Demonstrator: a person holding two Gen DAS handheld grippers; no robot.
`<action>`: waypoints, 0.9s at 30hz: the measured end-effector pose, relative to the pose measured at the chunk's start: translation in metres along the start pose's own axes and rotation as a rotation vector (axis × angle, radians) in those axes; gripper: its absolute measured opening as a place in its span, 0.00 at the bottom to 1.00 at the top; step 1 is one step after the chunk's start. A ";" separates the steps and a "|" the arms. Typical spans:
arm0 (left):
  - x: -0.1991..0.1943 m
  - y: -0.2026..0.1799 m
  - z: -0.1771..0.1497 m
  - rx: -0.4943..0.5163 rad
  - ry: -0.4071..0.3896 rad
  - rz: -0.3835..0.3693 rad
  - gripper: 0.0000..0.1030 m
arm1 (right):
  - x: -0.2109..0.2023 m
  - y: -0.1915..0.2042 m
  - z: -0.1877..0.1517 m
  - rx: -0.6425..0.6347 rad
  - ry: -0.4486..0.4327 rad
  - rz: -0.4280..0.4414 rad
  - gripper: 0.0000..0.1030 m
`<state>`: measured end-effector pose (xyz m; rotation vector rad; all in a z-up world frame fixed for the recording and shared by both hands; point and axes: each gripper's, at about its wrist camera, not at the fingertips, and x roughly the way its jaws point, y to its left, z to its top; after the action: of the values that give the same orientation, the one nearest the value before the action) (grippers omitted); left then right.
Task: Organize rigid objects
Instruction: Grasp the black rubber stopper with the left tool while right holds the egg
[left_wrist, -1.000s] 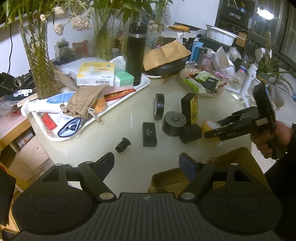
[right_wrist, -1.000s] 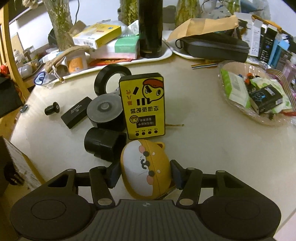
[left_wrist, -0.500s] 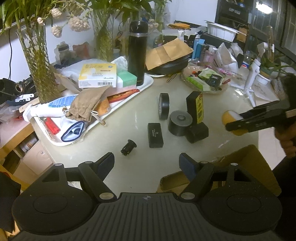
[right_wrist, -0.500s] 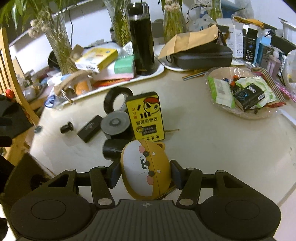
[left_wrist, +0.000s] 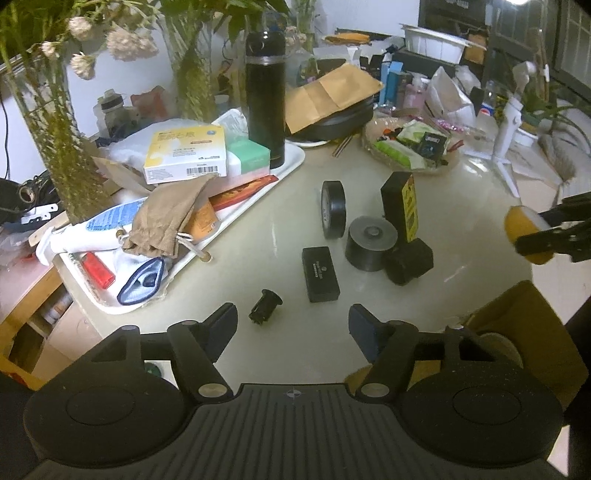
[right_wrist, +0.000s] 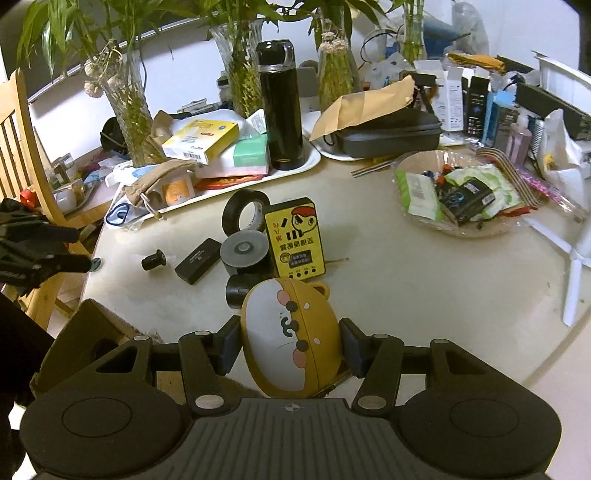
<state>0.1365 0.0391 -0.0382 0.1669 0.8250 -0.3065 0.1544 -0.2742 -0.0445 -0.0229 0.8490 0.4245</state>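
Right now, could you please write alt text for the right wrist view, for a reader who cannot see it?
The right gripper holds a yellow cartoon-face case between its fingers, above a cluttered round table. Behind it stand a yellow box, a tape roll and small black parts; a cardboard box sits lower left.

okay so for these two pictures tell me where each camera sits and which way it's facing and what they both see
Left wrist: rides the left tongs, open and empty, facing across the table; right tongs enter at the right edge, holding the yellow case.
Right wrist: rides the right tongs, shut on the yellow case, above the table's near edge, facing the flask; left tongs at the left edge.
Shared: flask, tape roll, yellow box, cardboard box.
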 end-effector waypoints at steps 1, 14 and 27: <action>0.003 0.001 0.001 0.004 0.002 0.003 0.64 | -0.002 0.000 -0.002 0.002 -0.001 -0.004 0.57; 0.062 0.017 0.008 0.060 0.073 0.017 0.45 | -0.016 -0.005 -0.017 0.046 -0.008 -0.014 0.57; 0.102 0.025 0.004 0.097 0.177 -0.004 0.25 | -0.012 -0.014 -0.020 0.104 0.004 -0.017 0.57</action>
<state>0.2128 0.0410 -0.1109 0.2863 0.9861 -0.3391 0.1385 -0.2954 -0.0510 0.0650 0.8729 0.3638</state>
